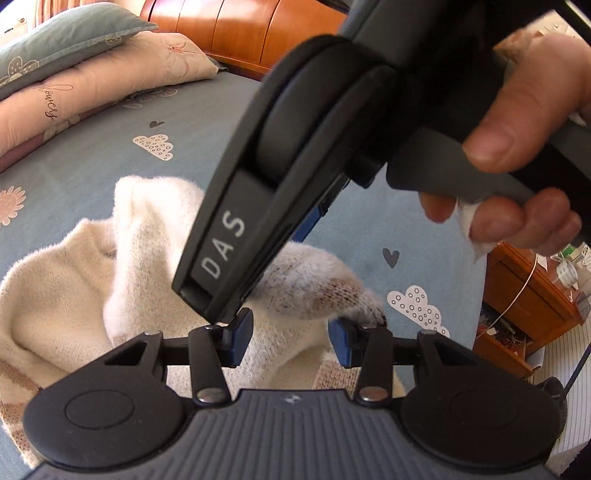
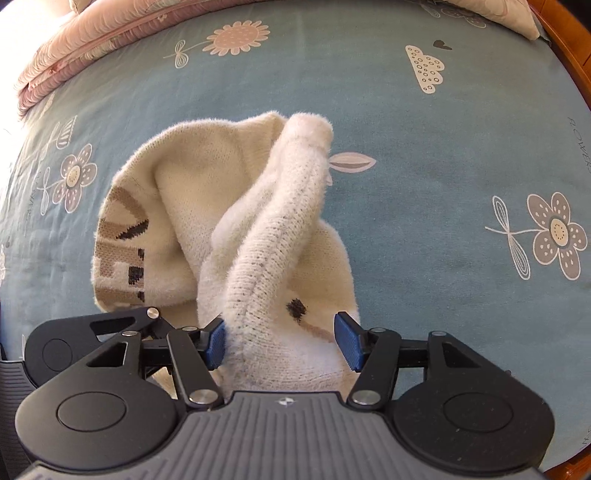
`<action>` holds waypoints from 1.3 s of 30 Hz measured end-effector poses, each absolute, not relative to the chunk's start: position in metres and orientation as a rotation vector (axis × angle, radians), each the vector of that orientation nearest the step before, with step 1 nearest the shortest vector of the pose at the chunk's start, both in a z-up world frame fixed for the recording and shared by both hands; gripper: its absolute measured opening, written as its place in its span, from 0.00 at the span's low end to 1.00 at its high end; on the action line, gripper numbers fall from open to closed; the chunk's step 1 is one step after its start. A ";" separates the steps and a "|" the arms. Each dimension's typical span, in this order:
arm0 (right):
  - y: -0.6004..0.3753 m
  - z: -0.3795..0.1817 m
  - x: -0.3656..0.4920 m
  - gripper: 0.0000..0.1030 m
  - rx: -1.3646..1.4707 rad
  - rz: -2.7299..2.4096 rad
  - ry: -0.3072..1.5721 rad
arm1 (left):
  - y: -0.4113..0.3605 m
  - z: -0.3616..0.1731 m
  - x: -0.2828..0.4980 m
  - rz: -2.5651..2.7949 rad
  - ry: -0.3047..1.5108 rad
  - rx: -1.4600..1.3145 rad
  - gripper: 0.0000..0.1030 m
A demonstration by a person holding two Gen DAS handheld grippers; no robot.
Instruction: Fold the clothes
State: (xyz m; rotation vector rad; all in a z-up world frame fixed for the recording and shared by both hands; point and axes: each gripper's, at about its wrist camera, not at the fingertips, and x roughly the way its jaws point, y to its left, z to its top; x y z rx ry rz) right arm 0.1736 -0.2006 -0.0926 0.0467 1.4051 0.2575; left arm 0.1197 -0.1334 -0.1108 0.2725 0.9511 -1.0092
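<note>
A bed fills most of both views, covered by a blue-grey sheet [image 2: 424,155] printed with flowers, spotted clouds and small dark hearts; at its head lies a pink quilted pillow [image 1: 92,88] with a grey-green floral pillow [image 1: 62,40] stacked on top; behind them stands a glossy orange-brown wooden headboard [image 1: 236,29]; in the left wrist view, beside the bed at the right, a wooden nightstand [image 1: 524,306] of the same colour stands with cluttered items and a thin white cord on it; below it the floor [image 1: 565,373] shows pale striped boards; bright daylight falls across the bedding.
</note>
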 end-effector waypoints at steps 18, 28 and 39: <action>-0.215 -0.102 0.173 0.29 0.126 0.266 1.391 | -0.015 -0.097 0.210 -0.398 0.957 0.348 0.50; -0.192 -0.098 0.170 0.54 0.064 0.300 1.434 | -0.006 -0.160 0.253 -0.348 1.185 0.284 0.47; -0.221 -0.106 0.195 0.26 -0.283 0.267 1.399 | 0.016 -0.139 0.234 -0.307 1.200 0.171 0.07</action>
